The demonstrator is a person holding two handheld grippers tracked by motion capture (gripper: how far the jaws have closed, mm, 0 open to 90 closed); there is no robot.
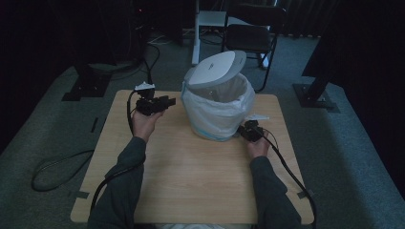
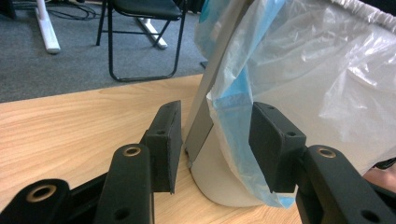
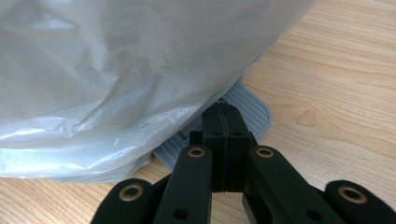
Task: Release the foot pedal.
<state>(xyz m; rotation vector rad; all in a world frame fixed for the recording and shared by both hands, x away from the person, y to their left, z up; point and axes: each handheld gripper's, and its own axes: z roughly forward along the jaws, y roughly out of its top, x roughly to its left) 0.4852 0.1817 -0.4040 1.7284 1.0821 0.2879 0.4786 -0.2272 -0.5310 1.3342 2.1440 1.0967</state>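
A white round-bodied bin (image 1: 217,112) sits on the pale wood-grain worktop (image 1: 191,176), a little toward twelve o'clock from its centre, its smooth domed lid (image 1: 217,69) tipped up and open. A thin, crinkly translucent bag (image 1: 239,102) lines it, folded over the rim and draped down the outside, with a blue band (image 2: 233,100) showing through the plastic. The left gripper (image 1: 167,101) hovers at the bin's nine o'clock, jaws partly open, nothing between them; in the left gripper view its matte black pads (image 2: 273,140) frame the bin's flat grey hinge post (image 2: 205,116) and the hanging blue edge without pressing on either. The right gripper (image 1: 243,130) sits low at the bin's four o'clock, jaws closed tight together, their tips just at the ribbed grey pedal (image 3: 252,112) that juts out from under the bag; whether they touch it, I cannot tell
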